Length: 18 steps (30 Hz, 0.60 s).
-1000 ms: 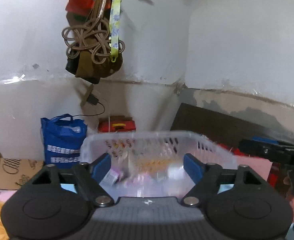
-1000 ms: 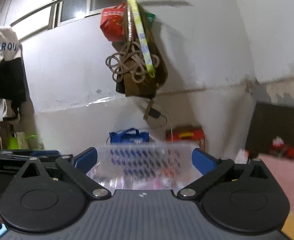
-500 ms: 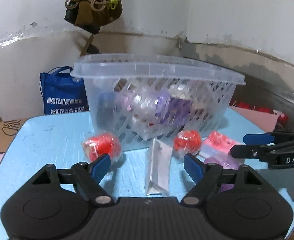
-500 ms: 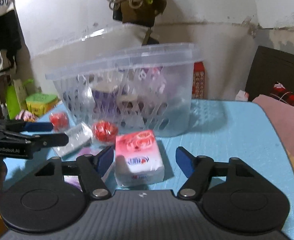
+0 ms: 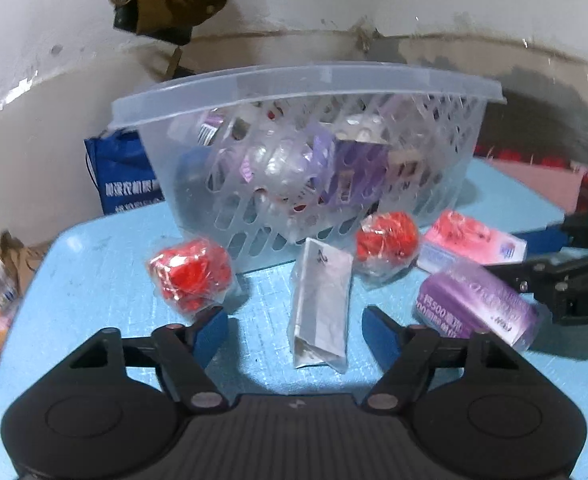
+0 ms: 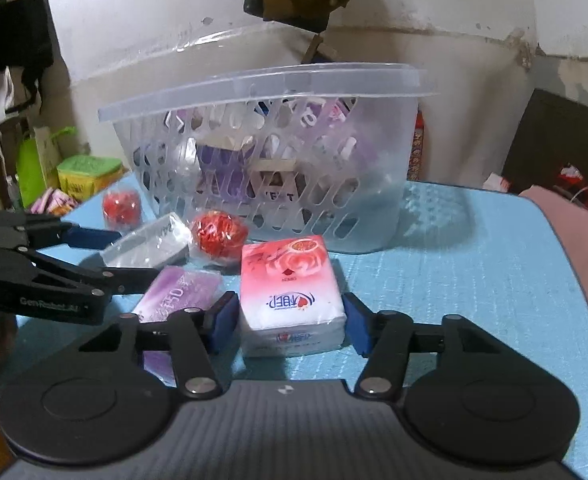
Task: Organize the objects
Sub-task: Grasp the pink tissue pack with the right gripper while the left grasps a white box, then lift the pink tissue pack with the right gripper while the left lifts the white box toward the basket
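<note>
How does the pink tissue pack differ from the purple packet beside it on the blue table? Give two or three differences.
The pink tissue pack is a squarish block with a rose print; the purple packet looks longer and rounder.
The tissue pack sits between the open right gripper's fingers; the purple packet lies just outside, to their left.
Both are wrapped in plastic and lie on the table before the basket.

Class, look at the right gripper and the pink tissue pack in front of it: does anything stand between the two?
Nothing visible does. The right gripper is open, its blue pads on either side of the pink tissue pack. The purple packet lies off to the left, outside the left pad, and the basket stands behind the pack.
</note>
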Each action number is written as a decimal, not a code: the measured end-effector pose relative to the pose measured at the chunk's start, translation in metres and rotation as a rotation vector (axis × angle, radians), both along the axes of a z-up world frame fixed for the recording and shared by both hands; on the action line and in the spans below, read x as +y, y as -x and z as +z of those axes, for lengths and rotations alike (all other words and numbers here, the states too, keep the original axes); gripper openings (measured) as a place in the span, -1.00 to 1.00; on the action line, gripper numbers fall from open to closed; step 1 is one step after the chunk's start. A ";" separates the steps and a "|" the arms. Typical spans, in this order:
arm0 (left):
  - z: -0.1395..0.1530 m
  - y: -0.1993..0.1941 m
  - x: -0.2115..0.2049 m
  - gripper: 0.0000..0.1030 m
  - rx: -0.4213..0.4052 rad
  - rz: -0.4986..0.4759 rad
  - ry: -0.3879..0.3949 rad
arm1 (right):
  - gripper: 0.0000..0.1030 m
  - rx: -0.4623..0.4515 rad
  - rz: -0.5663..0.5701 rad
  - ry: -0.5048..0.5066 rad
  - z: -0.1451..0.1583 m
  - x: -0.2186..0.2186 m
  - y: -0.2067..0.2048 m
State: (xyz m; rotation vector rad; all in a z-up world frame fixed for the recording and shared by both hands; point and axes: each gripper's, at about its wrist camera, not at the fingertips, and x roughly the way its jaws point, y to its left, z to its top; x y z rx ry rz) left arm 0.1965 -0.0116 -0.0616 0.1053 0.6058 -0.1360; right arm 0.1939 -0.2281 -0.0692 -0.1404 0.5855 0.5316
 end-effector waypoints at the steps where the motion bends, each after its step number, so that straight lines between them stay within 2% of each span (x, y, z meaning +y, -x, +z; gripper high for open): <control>1: 0.000 0.001 -0.002 0.43 -0.006 -0.002 -0.013 | 0.10 -0.009 -0.001 0.010 0.000 0.002 0.002; 2: 0.000 0.002 -0.004 0.31 -0.012 -0.007 -0.024 | 0.10 -0.022 -0.006 0.013 0.000 0.003 0.003; 4: 0.000 0.006 -0.004 -0.21 -0.026 0.002 -0.032 | 0.10 -0.049 -0.024 -0.005 0.002 0.000 0.007; 5: 0.000 0.008 -0.002 -0.33 -0.034 0.014 -0.025 | 0.10 -0.064 -0.035 -0.025 0.002 -0.004 0.009; 9: 0.003 0.018 0.015 -0.33 -0.088 0.015 0.078 | 0.09 -0.094 -0.067 -0.142 0.004 -0.022 0.013; 11: 0.004 0.020 0.018 -0.33 -0.097 0.010 0.098 | 0.09 -0.106 -0.074 -0.180 0.004 -0.027 0.015; 18: 0.004 0.019 0.024 -0.33 -0.111 0.002 0.149 | 0.09 -0.161 -0.098 -0.195 0.006 -0.026 0.019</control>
